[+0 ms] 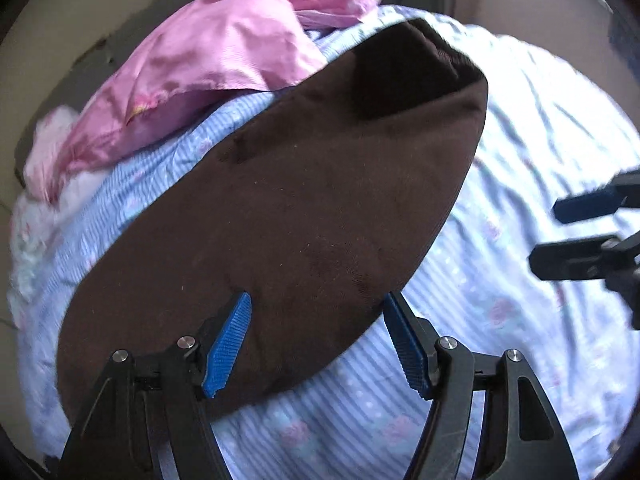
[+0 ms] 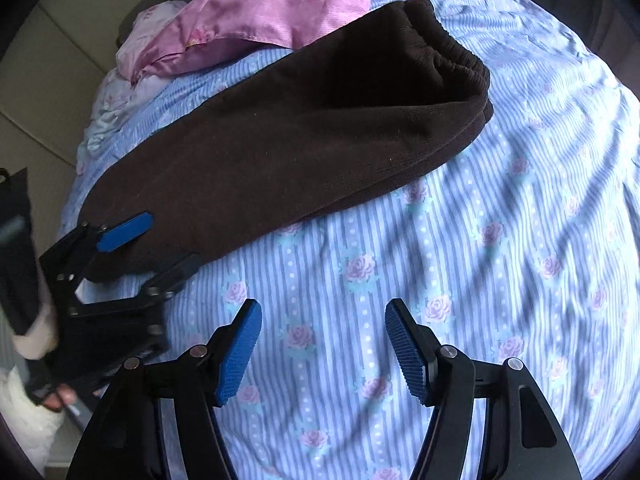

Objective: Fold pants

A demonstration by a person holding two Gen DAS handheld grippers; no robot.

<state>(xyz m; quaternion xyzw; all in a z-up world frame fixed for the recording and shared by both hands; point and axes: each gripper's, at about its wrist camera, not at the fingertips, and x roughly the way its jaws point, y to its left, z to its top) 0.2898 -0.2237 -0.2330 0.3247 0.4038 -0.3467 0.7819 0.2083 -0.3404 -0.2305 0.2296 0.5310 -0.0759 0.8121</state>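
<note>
Left gripper point(image 1: 316, 340) straddles pants point(image 1: 300, 208); elastic waistband point(image 2: 452, 56) shows only rightward.

My left tongs point(image 1: 316, 336) and right tongs point(image 2: 322, 350) show black linkage arms, silver pivot screws, ribbed blue pads point(image 2: 239, 354); a fluffy white sleeve point(image 2: 24, 416) sits bottom-left.

The brown pants point(image 1: 280, 208) lie folded lengthwise on the striped sheet point(image 1: 500, 280), waistband far. The left gripper point(image 1: 318, 340) hangs over their near end, jaws apart, touching nothing. Pink cloth point(image 1: 208, 60) lies beyond. The right gripper point(image 1: 576, 228) shows at the right edge.
</note>
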